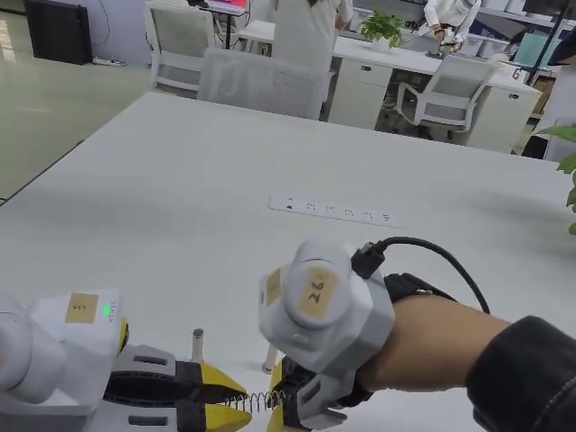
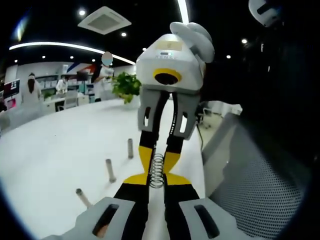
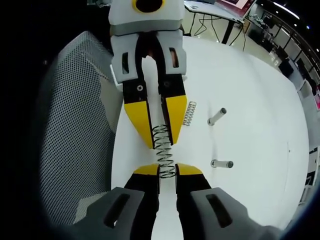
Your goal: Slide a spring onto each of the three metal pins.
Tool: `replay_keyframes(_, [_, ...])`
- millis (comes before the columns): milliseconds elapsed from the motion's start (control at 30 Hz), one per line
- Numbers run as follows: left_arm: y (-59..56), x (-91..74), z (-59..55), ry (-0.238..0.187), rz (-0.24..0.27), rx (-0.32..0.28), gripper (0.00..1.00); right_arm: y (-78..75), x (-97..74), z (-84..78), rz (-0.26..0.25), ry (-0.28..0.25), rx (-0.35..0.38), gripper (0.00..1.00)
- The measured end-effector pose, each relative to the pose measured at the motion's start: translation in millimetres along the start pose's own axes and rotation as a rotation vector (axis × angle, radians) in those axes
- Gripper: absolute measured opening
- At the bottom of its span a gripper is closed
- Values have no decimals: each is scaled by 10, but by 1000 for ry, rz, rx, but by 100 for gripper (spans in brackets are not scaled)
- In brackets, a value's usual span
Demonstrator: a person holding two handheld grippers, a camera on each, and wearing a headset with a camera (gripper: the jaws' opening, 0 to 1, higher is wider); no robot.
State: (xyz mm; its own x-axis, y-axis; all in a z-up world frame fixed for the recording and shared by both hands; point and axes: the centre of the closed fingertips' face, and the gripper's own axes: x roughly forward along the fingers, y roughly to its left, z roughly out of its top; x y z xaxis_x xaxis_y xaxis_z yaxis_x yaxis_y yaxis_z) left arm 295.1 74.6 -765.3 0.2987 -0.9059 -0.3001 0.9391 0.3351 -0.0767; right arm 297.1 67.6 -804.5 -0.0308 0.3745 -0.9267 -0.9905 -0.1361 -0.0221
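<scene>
- I found the left gripper point(image 2: 156, 181) clenched on one end of a spring point(image 3: 162, 145); its yellow tips pressed against the coils from both sides.
- The right gripper point(image 3: 167, 171) was clenched on the other end of the same spring. The two tools faced each other tip to tip, with the spring stretched between them.
- The spring was clear of the table point(image 1: 180, 180), carried only by the two sets of jaws. It was not on any pin.
- In the left gripper view I counted three pins point(image 2: 110, 170) standing upright in a row on the table, off to one side of the spring and apart from it. None carried a spring.
- In the right gripper view a loose spring point(image 3: 189, 113) lay flat on the table just beside the held spring, between it and the nearest pin.
- In the head view a hand point(image 1: 423, 337) in a dark sleeve point(image 1: 526, 378) held the right gripper directly above the spring.
- A white power strip point(image 1: 333, 210) lay on the table well beyond the spring, on the far side from me.
</scene>
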Motion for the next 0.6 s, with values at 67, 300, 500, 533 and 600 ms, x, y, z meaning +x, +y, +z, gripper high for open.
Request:
replay_keyframes(67, [7, -2, -7, 1, 3, 0, 3, -7, -27, 21, -5, -5, 1, 8])
replay_keyframes(300, [18, 2, -35, 11, 9, 3, 3, -21, -93, 82, -17, -21, -4, 8])
replay_keyframes(500, [18, 16, -79, 30, 8, 9, 3, 6, -136, 148, -10, -47, -6, 8])
replay_keyframes(533, [19, 18, -86, 33, 9, 10, 3, 9, -143, 163, -8, -54, -5, 8])
replay_keyframes(600, [20, 20, -96, 37, 8, 11, 3, 11, -157, 193, -7, -66, -6, 8])
